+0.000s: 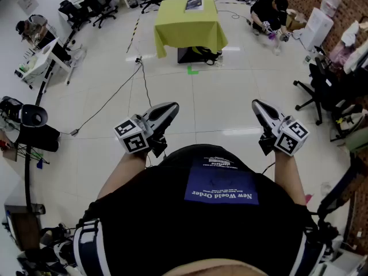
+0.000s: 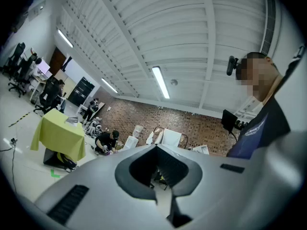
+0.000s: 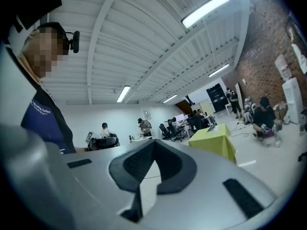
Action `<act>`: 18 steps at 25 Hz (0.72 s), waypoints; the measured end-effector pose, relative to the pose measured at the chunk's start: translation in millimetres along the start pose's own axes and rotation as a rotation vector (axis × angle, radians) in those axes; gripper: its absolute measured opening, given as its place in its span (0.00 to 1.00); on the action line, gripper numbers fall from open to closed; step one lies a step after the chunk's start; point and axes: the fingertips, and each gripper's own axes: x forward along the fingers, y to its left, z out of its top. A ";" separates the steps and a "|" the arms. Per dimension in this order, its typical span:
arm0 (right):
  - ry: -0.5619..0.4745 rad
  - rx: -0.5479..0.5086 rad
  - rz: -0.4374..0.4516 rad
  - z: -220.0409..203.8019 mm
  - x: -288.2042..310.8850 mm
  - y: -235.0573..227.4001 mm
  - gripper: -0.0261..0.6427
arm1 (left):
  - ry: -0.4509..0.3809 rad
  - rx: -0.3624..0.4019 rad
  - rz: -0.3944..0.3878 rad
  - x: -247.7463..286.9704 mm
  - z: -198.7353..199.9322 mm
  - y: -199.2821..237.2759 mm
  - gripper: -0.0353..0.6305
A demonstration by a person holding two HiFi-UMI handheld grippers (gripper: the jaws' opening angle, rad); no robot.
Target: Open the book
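Book [image 1: 194,3] on green-draped bench [image 1: 187,33], well apart from left gripper [image 1: 173,106] and right gripper [image 1: 255,103], fingers [image 3: 136,164] of both closed, empty.

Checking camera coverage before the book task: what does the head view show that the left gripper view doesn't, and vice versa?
Head view only: the right gripper, shut, with its marker cube. Left gripper view only: the ceiling light strip and the head camera. Both: the left gripper, the green-clothed table, the crouching person.
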 end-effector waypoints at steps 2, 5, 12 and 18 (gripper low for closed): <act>-0.002 0.004 -0.001 -1.9 -6.8 -3.4 0.02 | 0.007 0.003 -0.003 6.3 -2.5 -5.2 0.06; -0.001 -0.001 -0.005 -1.8 -14.1 -10.5 0.02 | 0.016 0.012 -0.011 17.7 -3.0 -11.7 0.06; 0.019 -0.021 0.001 -7.6 -0.4 -16.3 0.02 | 0.023 0.037 -0.002 17.4 1.6 -4.9 0.06; 0.061 -0.076 0.009 -12.6 43.6 -3.2 0.02 | -0.009 0.010 -0.001 -7.9 8.5 33.7 0.06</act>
